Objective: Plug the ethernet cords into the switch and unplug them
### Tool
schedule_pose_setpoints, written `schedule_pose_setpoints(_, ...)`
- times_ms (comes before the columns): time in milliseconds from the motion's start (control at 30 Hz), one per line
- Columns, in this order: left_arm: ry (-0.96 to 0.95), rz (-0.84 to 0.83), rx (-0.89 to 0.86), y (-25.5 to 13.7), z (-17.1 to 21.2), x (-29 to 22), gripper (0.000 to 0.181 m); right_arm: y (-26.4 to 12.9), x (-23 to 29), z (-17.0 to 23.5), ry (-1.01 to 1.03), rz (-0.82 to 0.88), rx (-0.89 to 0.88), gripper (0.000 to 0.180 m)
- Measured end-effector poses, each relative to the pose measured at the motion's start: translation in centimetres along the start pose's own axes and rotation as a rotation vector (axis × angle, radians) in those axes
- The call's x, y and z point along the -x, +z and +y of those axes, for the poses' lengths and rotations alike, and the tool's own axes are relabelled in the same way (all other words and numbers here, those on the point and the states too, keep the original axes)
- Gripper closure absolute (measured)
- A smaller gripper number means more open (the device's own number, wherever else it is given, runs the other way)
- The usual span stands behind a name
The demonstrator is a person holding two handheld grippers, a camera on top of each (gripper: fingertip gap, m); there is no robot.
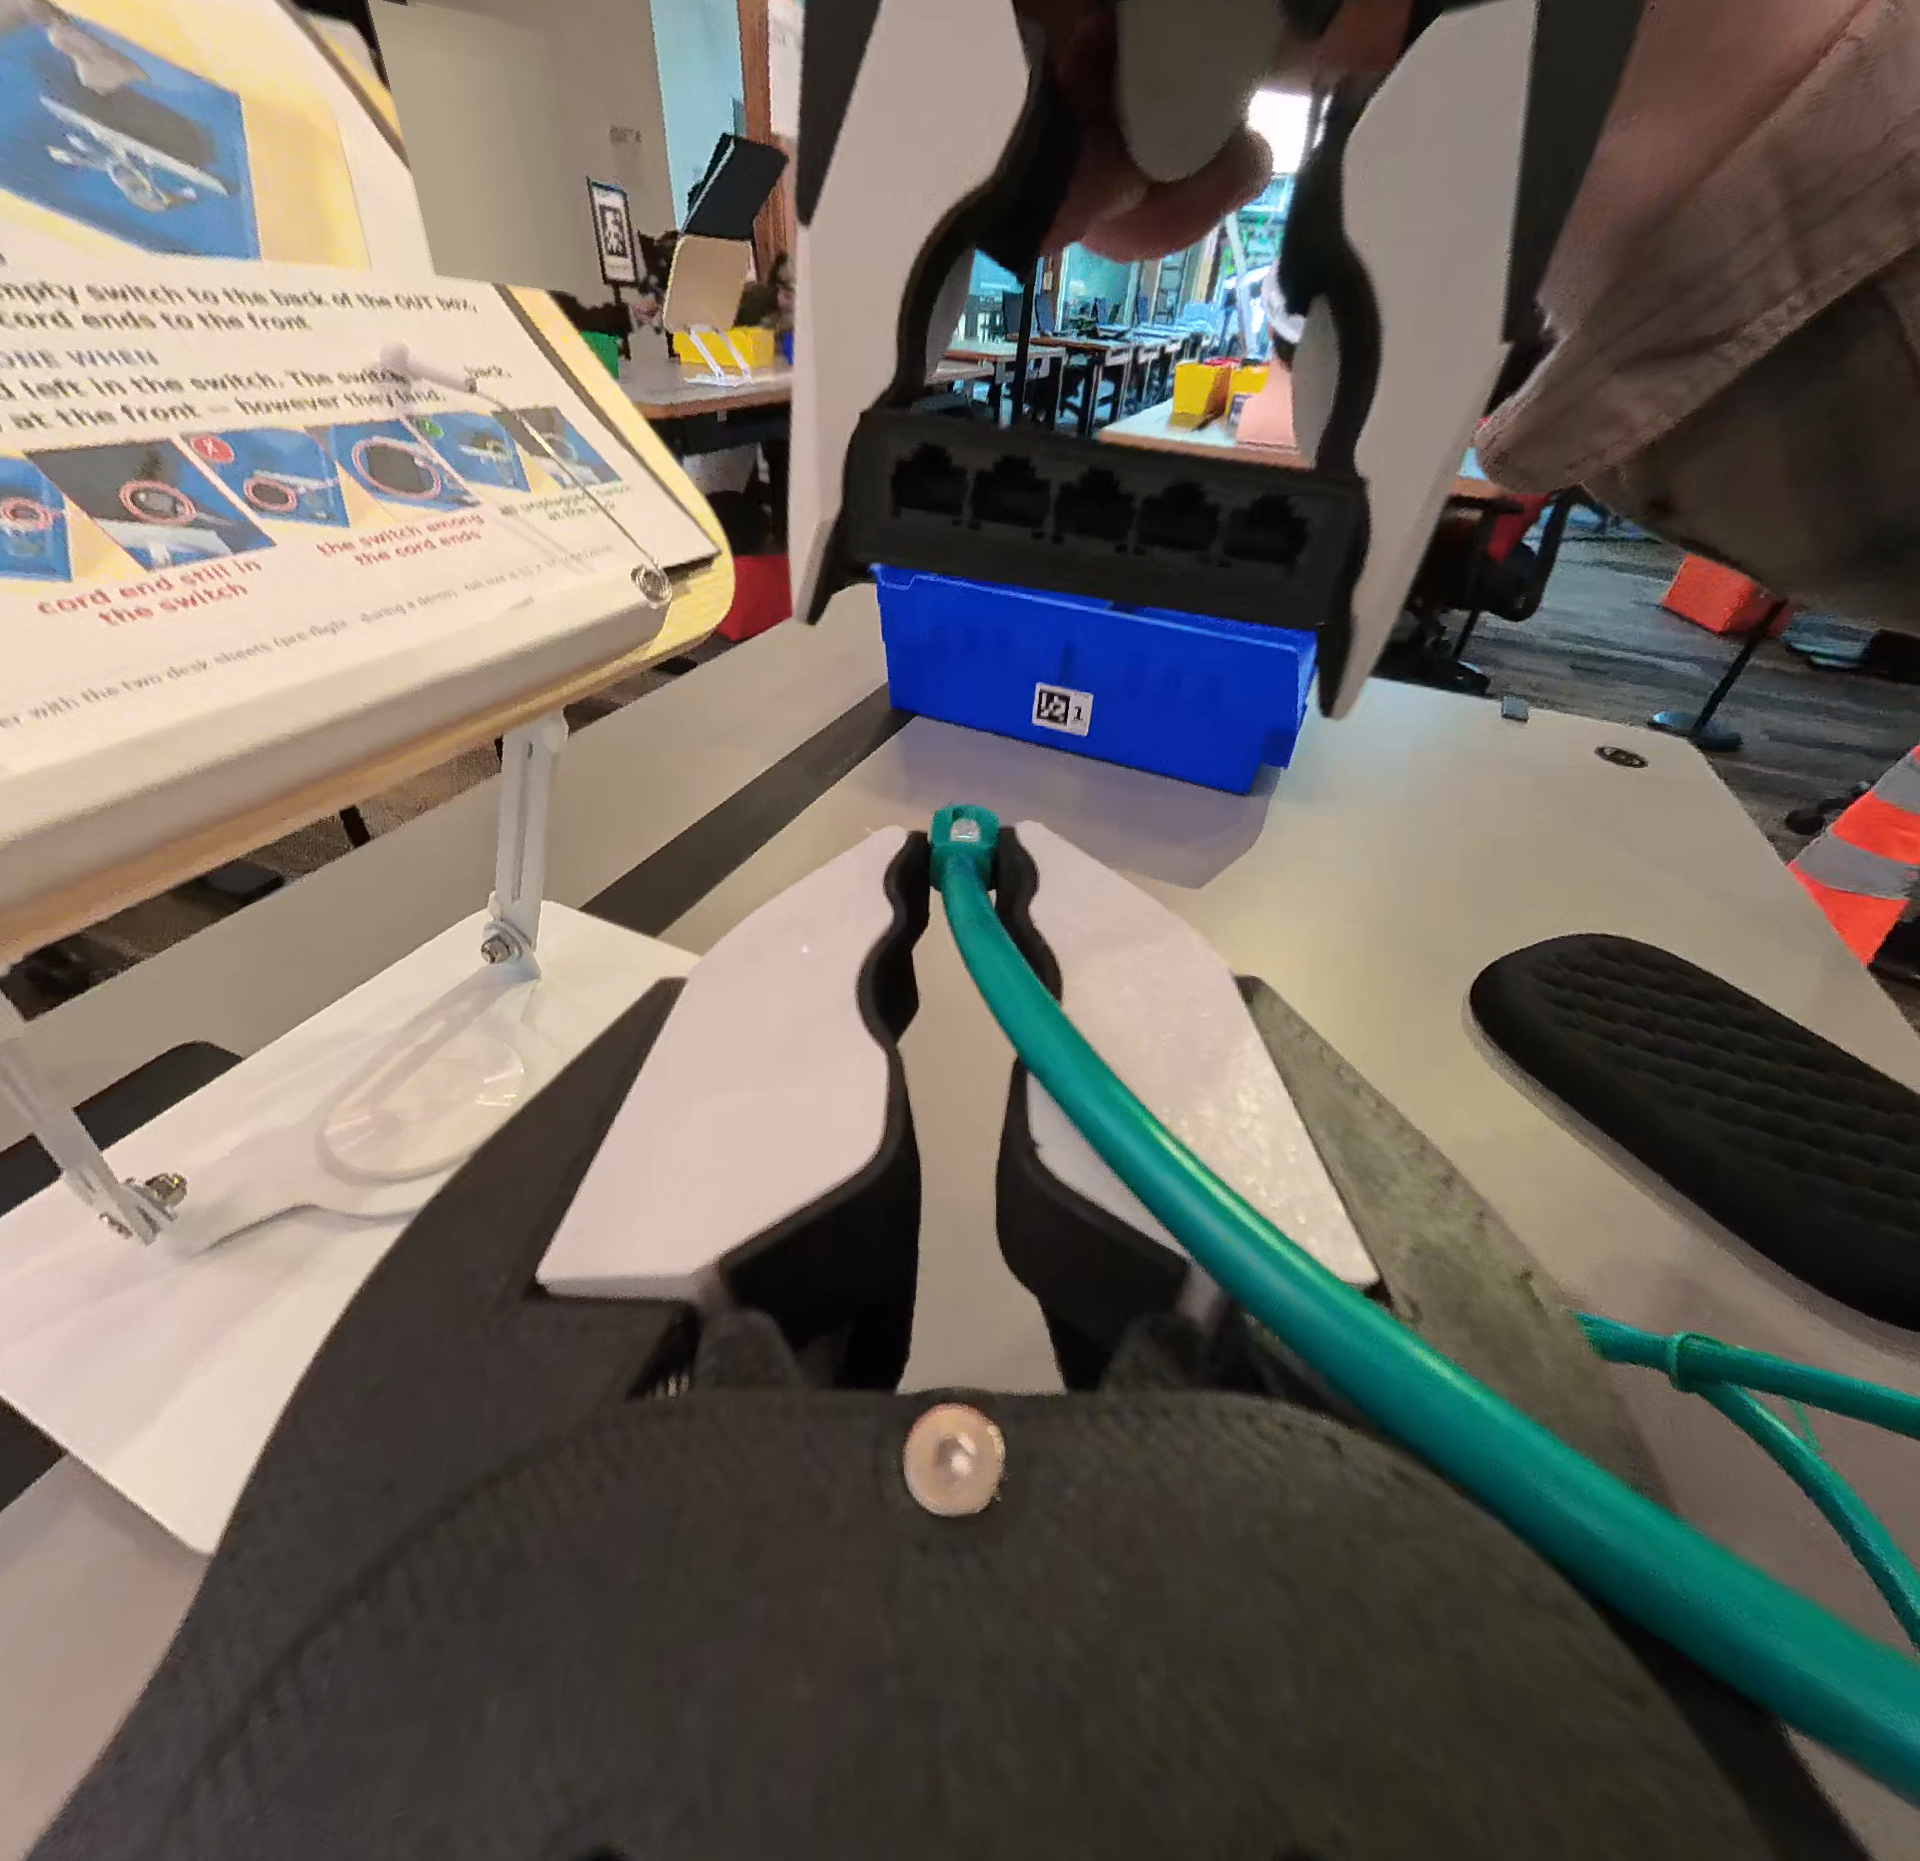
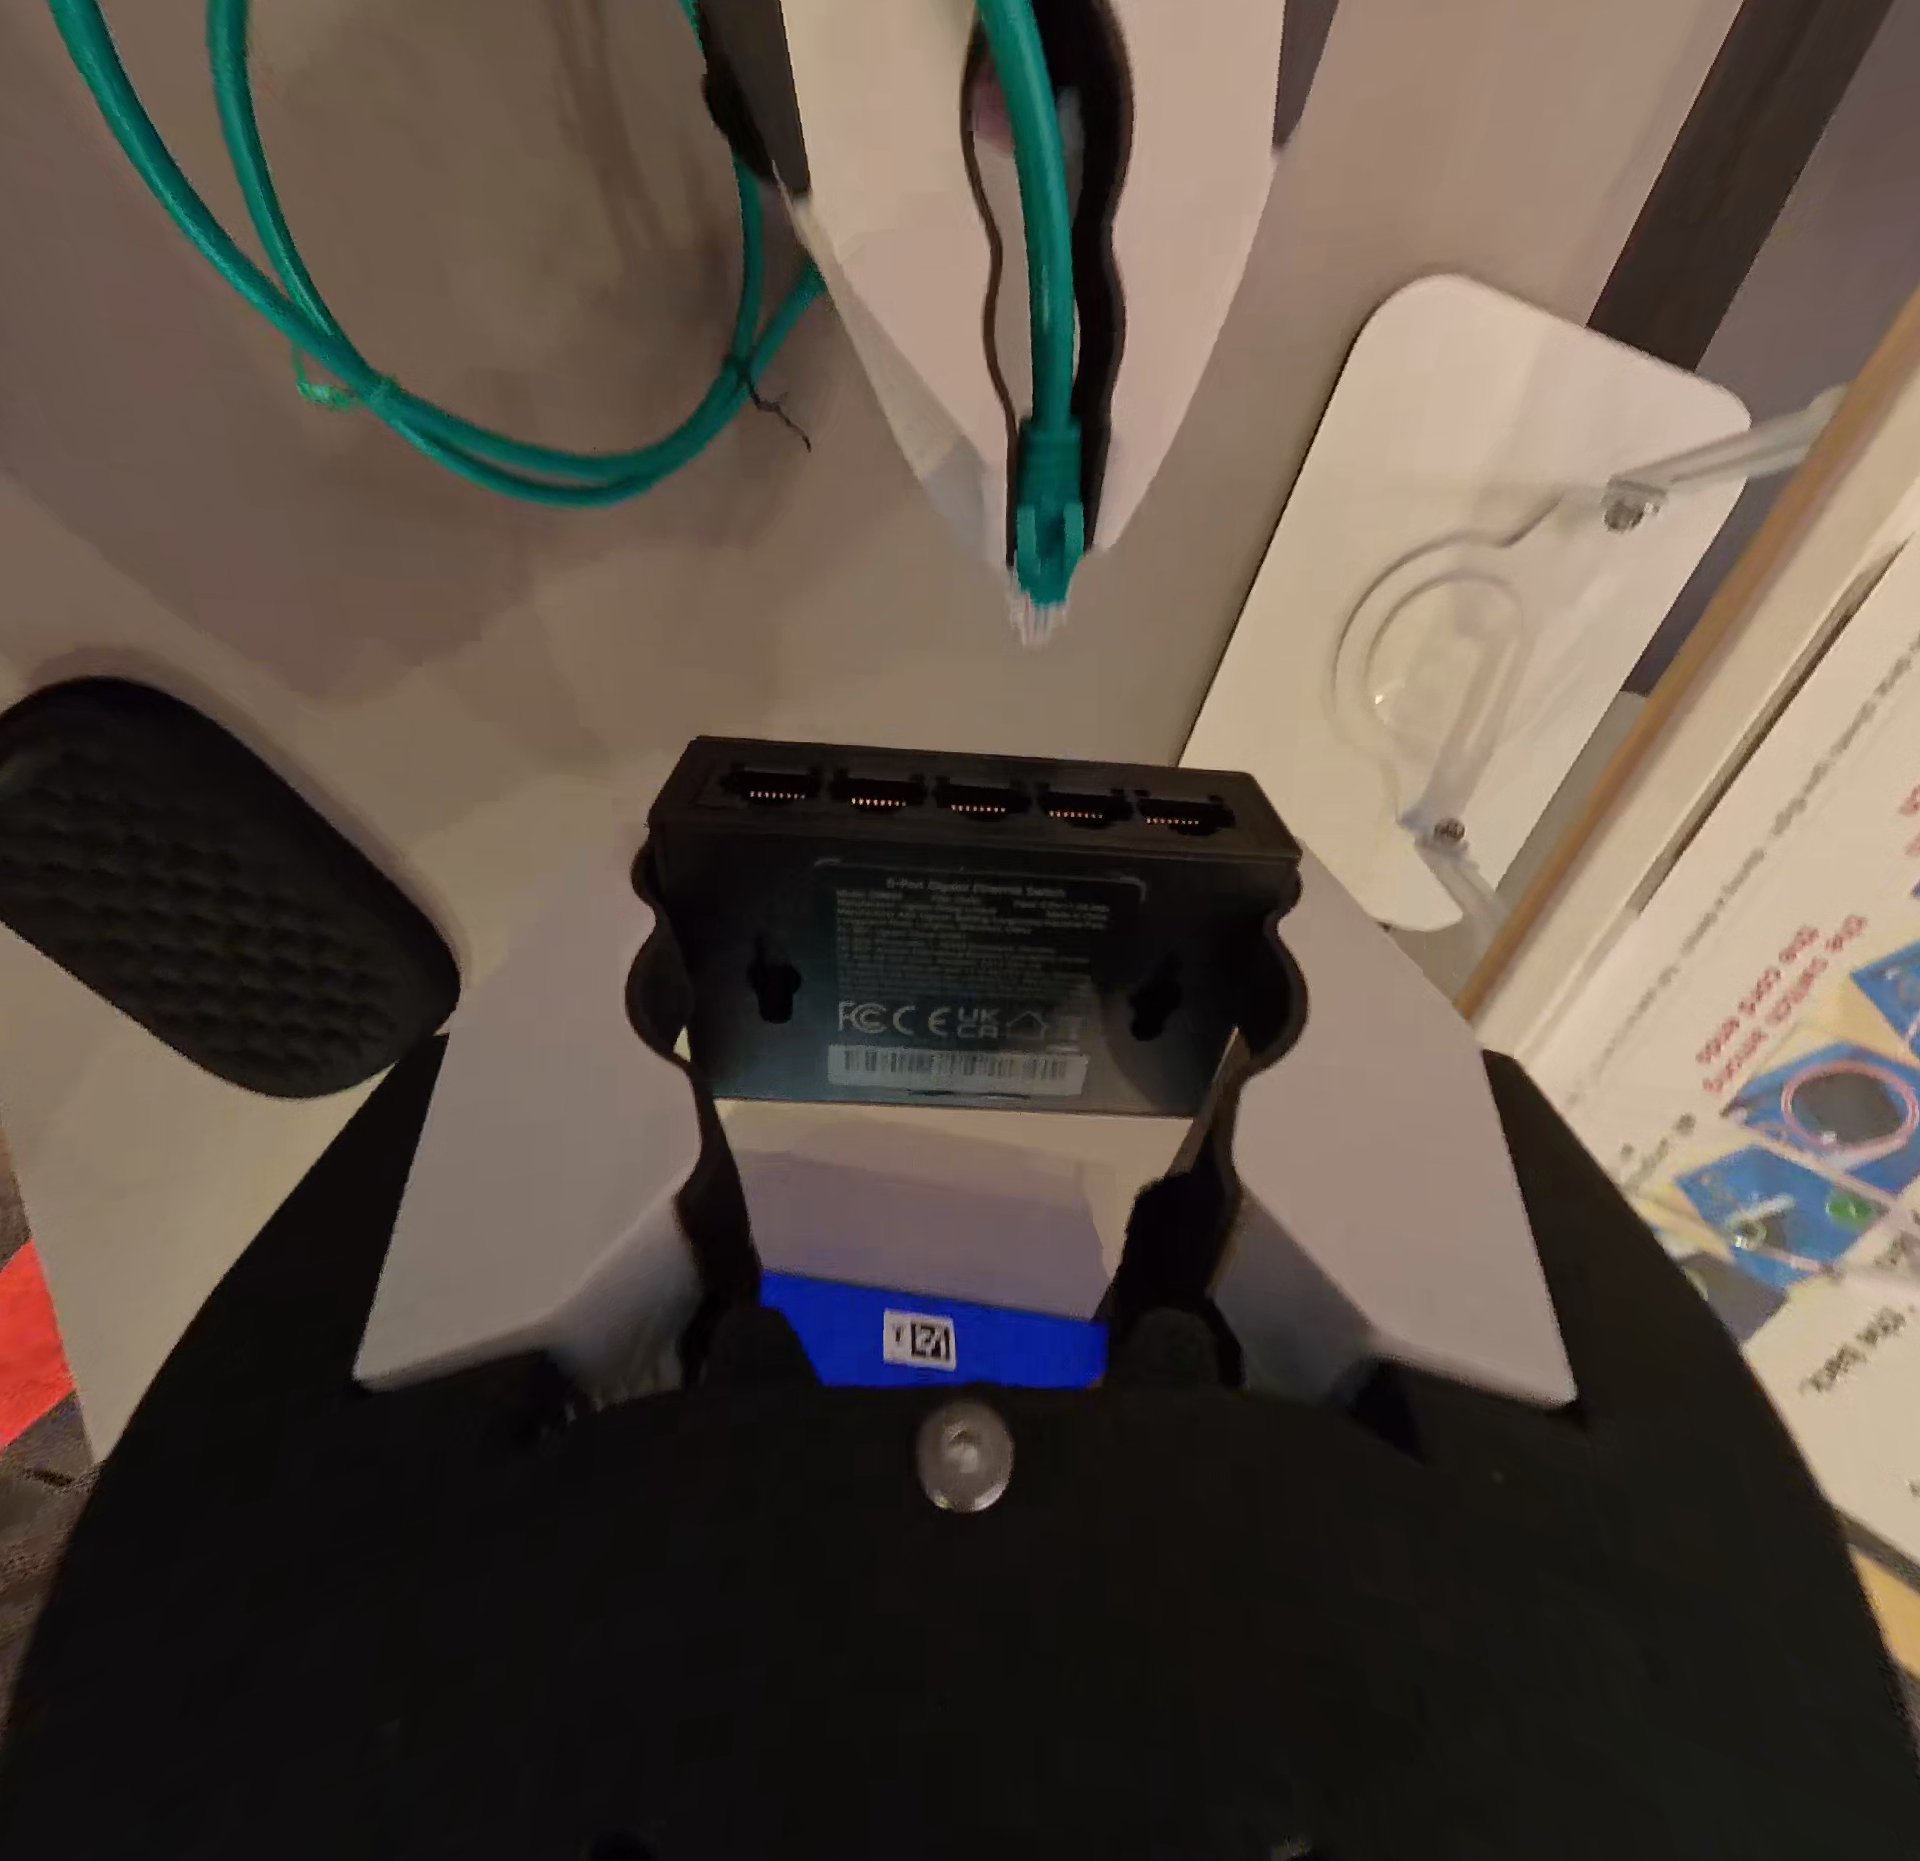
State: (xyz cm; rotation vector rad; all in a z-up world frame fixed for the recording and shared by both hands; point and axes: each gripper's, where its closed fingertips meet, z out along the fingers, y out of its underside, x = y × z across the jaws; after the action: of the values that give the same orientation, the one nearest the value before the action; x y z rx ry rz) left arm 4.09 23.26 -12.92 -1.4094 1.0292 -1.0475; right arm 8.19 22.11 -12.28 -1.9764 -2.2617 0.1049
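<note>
My left gripper [image 1: 961,855] is shut on the plug end of a green ethernet cord [image 1: 1195,1177]; the plug [image 1: 964,837] sticks out past the fingertips. The cord trails back to the right. My right gripper [image 2: 966,938] is shut on a black switch [image 2: 966,970], held in the air with its underside label toward the camera. The switch's row of several ports [image 1: 1101,507] faces the left gripper, and all look empty. In the right wrist view the left gripper [image 2: 1044,523] points its green plug [image 2: 1047,523] at the ports from a short gap away.
A blue bin [image 1: 1091,679] stands on the grey table [image 1: 1455,876] behind the switch. An instruction sheet on a white stand [image 1: 312,409] is to the left. A black pad [image 1: 1714,1105] lies on the right. Loops of green cord [image 2: 364,357] lie on the table. One gripper's finger ends stand about 5 cm off the other's.
</note>
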Motion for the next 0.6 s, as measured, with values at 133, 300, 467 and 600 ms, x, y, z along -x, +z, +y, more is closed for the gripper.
schedule_pose_setpoints(133, -0.002, 0.019, -0.048, -0.3, -1.6, -0.8, 0.169, -0.4, 0.5, 2.1, 0.018, -0.008, 0.077, 0.072)
schedule_pose_setpoints(300, 0.004, 0.033, -0.104, -0.6, -3.1, -1.8, 0.168, -0.2, 1.4, 3.0, 0.022, -0.038, 0.123, 0.072)
schedule_pose_setpoints(467, -0.006, 0.047, -0.165, -0.8, -4.2, -2.6, 0.168, 0.3, 2.1, 2.5, 0.018, -0.069, 0.107, 0.073)
schedule_pose_setpoints(600, -0.018, 0.06, -0.194, -0.9, -4.8, -3.1, 0.169, 0.4, 2.3, 1.8, 0.017, -0.082, 0.087, 0.073)
